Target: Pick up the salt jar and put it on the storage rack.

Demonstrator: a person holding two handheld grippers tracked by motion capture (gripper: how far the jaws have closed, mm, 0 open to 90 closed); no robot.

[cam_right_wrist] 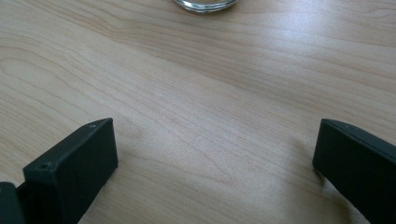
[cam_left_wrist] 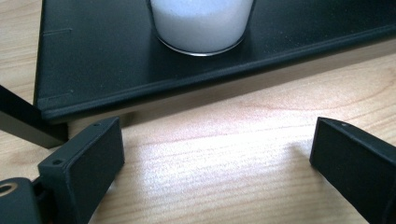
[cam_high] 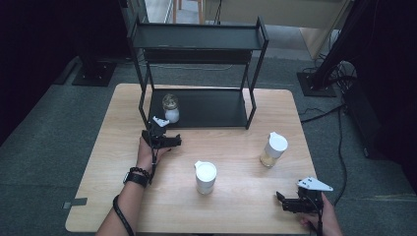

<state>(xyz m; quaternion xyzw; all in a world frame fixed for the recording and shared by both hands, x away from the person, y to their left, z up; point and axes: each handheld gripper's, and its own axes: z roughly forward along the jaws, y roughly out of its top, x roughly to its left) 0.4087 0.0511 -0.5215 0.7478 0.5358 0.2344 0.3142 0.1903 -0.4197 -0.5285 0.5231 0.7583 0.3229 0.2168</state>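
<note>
— Where do the two grippers sit?

— The left gripper (cam_high: 160, 136) is held low over the table (cam_high: 113, 162), just in front of the front left corner of the black rack (cam_high: 196, 42). Its jaws stand wide apart with nothing between them; in the left gripper view, bare wood shows in the gap, and the rack's lower shelf (cam_left_wrist: 107, 60) runs across just beyond the jaw tips. The right gripper (cam_high: 285, 199) is down at the table's near right corner, its jaws likewise wide and empty over plain wood (its own view shows grain between them).

— And the jars?

— One glass jar of white powder (cam_high: 171, 108) stands on the lower shelf, at its front left corner, just beyond the left gripper. From the left gripper view I see its base (cam_left_wrist: 201, 23), white inside, set a little back from the shelf's front lip. It is apart from the jaws.

— What else is on the table?

— A white-lidded jar (cam_high: 205, 177) stands near the middle, toward the near edge. Another jar with a white lid and yellowish contents (cam_high: 273, 150) stands toward the right edge, well apart from the rack. A glass base (cam_right_wrist: 205, 3) shows at the top of the right gripper view; I cannot tell which jar it belongs to.

— The hands?

— The left hand (cam_high: 147, 155) wears a dark bracelet and a watch at the wrist.
</note>
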